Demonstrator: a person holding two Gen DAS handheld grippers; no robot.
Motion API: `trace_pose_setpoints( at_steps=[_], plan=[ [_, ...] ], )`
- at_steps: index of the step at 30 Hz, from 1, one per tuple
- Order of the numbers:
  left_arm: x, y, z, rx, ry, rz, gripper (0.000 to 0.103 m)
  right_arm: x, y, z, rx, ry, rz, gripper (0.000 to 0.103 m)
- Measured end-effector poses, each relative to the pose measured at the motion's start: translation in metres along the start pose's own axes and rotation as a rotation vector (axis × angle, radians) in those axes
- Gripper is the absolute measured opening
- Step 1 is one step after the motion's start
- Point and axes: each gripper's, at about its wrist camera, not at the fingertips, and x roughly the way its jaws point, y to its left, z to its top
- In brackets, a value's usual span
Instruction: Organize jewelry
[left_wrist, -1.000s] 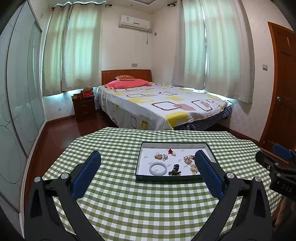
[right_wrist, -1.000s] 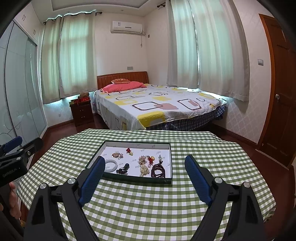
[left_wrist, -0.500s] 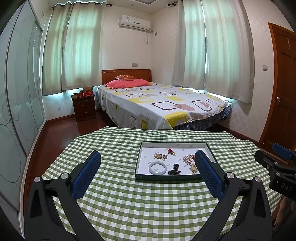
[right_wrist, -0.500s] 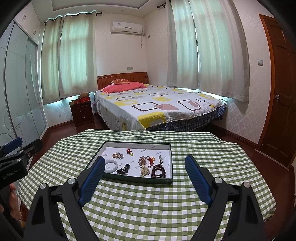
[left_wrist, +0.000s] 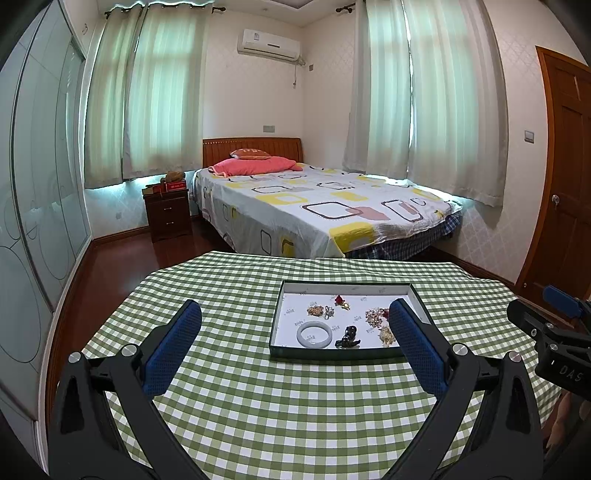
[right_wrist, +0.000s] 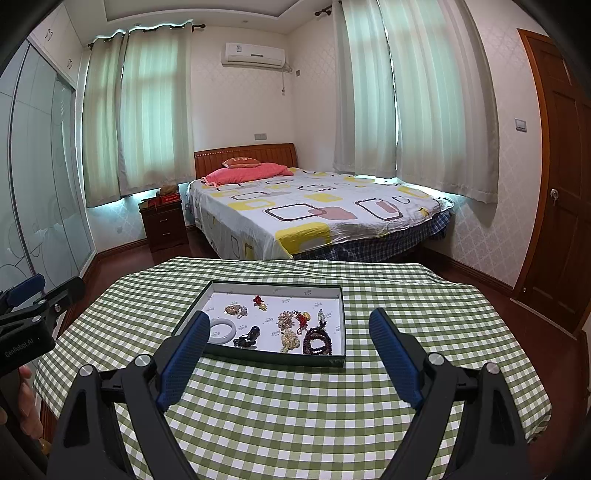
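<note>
"DAS" on right gripper (left_wrist: 561, 354); "GenRobot.AI" on left gripper (right_wrist: 26, 332)

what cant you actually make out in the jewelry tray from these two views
- Left wrist view: the tray has its right end hidden behind the left gripper pad, covering the dark bead bracelet.
- Right wrist view: the white bangle is partly cut by the right gripper pad.
- Both views: small pieces too tiny to identify.

A tray (right_wrist: 334, 360) sits on the bench (right_wrist: 295, 413). In the tray, a ring-shaped bangle (right_wrist: 222, 330) lies at the left and a bead bracelet (right_wrist: 317, 341) at the right. A bed (right_wrist: 314, 214) stands behind the bench.
</note>
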Motion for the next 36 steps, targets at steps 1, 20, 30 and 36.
trace_pose_setpoints(
  at_steps=[1,20,30,36],
  plan=[
    [0.0003,-0.0001,-0.0002,-0.001,0.001,-0.001,0.099,0.0000,0.0000,0.0000,0.000,0.000,0.000,0.085],
    [0.0018,-0.0018,-0.0033,0.011,0.004,-0.025,0.099,0.0021,0.0015,-0.0023,0.000,0.011,0.002,0.085],
    [0.0022,-0.0018,-0.0042,0.018,-0.012,-0.005,0.099,0.0019,0.0021,-0.0033,0.000,0.016,0.002,0.085],
    [0.0063,0.0018,-0.0048,0.007,0.000,-0.005,0.099,0.0037,0.0030,-0.0050,-0.004,0.025,0.004,0.085]
  ],
)
